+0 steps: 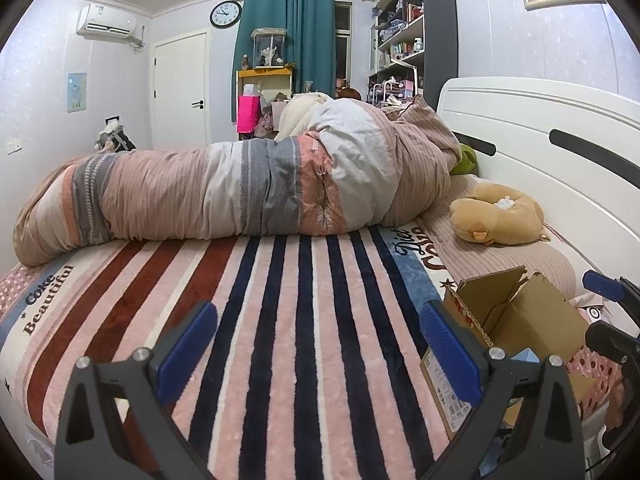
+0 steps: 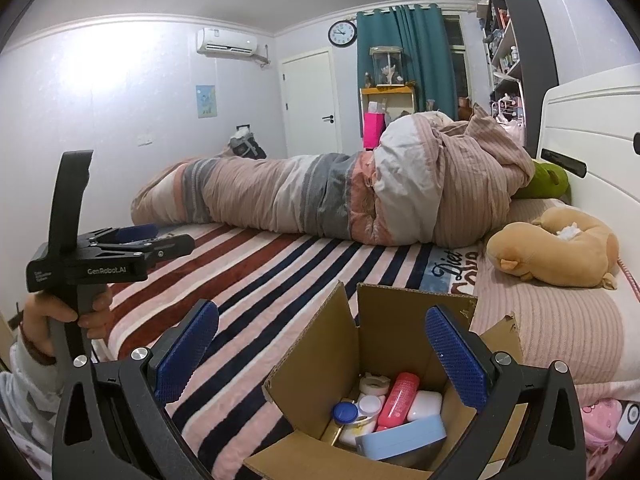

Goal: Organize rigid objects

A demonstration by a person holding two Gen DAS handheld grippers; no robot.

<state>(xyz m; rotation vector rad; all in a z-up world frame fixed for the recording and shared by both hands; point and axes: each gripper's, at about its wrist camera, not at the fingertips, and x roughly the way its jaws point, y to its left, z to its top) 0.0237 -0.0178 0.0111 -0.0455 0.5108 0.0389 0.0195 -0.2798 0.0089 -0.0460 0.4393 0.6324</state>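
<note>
An open cardboard box [image 2: 316,356] stands on the striped blanket near the bed's front edge. Inside lie a pink bottle [image 2: 398,398], a light blue case [image 2: 404,436], a white jar [image 2: 425,405], a blue-capped container [image 2: 345,412] and a tape roll [image 2: 374,383]. My right gripper [image 2: 320,354] is open and empty, hovering just above the box. My left gripper [image 1: 316,350] is open and empty over the bare blanket, left of the box [image 1: 516,320]. The left gripper also shows in the right wrist view [image 2: 156,238], and part of the right gripper shows in the left wrist view [image 1: 612,312].
A rolled striped duvet [image 1: 240,192] lies across the far side of the bed. A tan plush toy [image 1: 496,216] rests on the pillow by the white headboard [image 1: 540,152]. A green plush [image 2: 546,180] sits behind it. Shelves and a cabinet stand beyond the bed.
</note>
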